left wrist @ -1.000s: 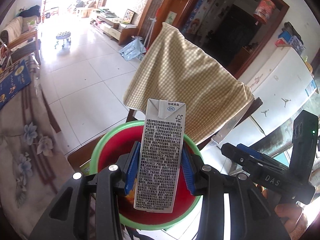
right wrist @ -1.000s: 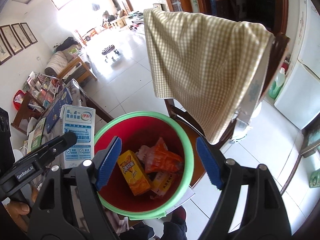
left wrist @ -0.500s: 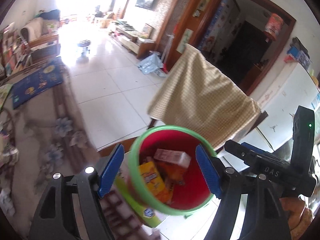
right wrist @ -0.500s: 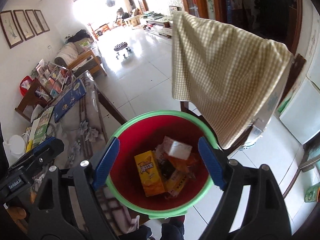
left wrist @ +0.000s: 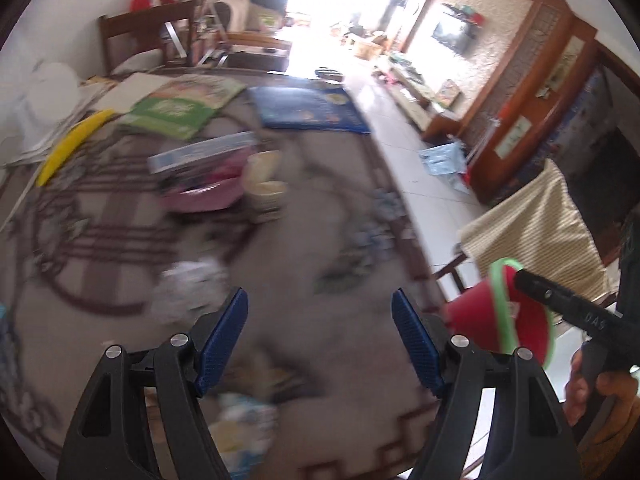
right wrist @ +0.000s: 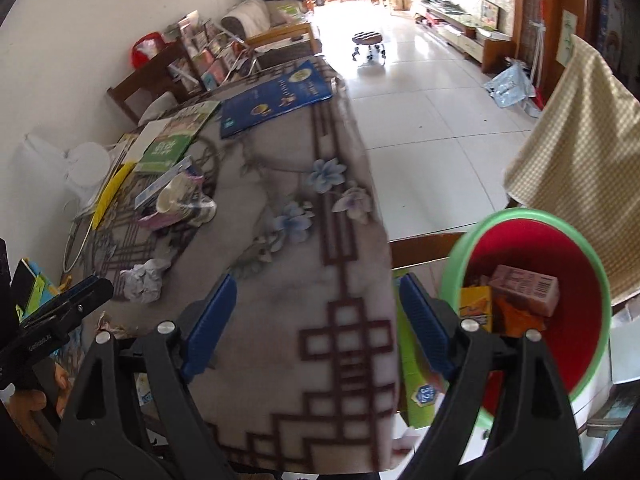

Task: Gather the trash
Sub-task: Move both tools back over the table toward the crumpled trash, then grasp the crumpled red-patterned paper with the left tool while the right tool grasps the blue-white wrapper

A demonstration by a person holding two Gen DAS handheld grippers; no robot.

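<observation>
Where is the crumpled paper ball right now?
In the right wrist view, the crumpled paper ball lies on the patterned tablecloth at the left, just beyond the left hand-held gripper.

a long room with a glossy white tiled floor [right wrist: 432,120] runs toward a bright glare of daylight at the far end. a white wall [right wrist: 80,20] carries framed pictures. a wooden sofa [right wrist: 264,24], a small dark stool [right wrist: 368,42] and a low tv cabinet [right wrist: 460,32] stand there; a checked cloth [right wrist: 580,160] drapes a chair.
</observation>
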